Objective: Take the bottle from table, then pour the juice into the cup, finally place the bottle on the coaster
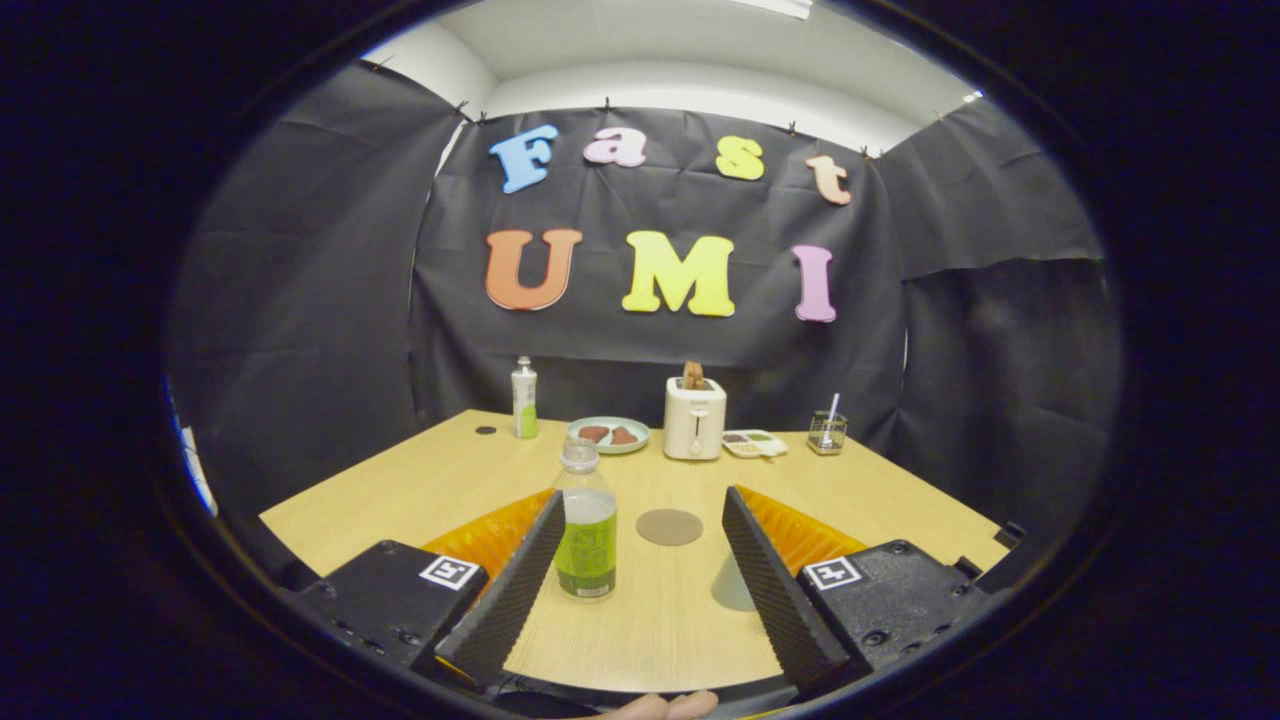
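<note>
— Wood-grain table (pixel 420 490), pale, and the tool (pixel 640 575) low over its near edge. How wide is it?

— Spread wide. Its two fingers (pixel 510 590) stand well apart and grip nothing; the gap between them is bare tabletop.

— And the juice bottle (pixel 586 525)?

— Upright, clear with a green label and green liquid, between the fingers but hard against the left one. Whether it touches that finger I cannot tell; the right finger is well clear of it.

— The cup (pixel 735 585)?

— Pale, just inside the right finger and partly hidden by it. The round brown coaster (pixel 669 526) lies flat between the fingers, a little farther off than the bottle and to its right.

— Count the rest.

— One more bottle, a tall white one (pixel 524 397) with green at the bottom, far left. One plate (pixel 608 434) with two brownish pieces on it. One white toaster (pixel 694 418) with something brown poking out of the top, right of the plate. One small tray (pixel 754 443) of divided food beside the toaster, and one glass holder (pixel 827 432) with a stick in it at far right. A small dark disc (pixel 485 430) sits near the white bottle.

— Anything near?

— Fingertips of a hand (pixel 665 706) just under the tool.
</note>
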Demonstrator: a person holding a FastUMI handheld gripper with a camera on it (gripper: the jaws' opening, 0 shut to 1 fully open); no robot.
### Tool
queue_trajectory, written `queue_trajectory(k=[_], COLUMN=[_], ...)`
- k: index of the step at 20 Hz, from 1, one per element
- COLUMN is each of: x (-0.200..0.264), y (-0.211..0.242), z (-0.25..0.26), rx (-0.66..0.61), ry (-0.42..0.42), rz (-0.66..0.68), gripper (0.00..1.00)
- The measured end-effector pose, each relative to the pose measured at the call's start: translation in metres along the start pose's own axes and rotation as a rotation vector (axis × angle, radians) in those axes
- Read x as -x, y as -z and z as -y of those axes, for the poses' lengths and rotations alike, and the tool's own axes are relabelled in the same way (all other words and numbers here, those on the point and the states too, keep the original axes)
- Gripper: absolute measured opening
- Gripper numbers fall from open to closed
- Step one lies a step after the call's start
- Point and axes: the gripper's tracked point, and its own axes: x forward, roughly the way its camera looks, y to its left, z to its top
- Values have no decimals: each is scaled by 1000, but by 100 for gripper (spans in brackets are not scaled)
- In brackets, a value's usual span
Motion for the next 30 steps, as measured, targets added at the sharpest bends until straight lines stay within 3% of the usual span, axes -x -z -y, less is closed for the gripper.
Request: queue_trajectory(k=[6,22,27,30], x=[-41,-128,-143,-147], y=[24,49,54,54], z=[-32,-51,-56,-50], rx=[18,19,13,38], ry=[-36,42,30,78], rz=[-56,-123,-114,-106], gripper=[100,100,100,100])
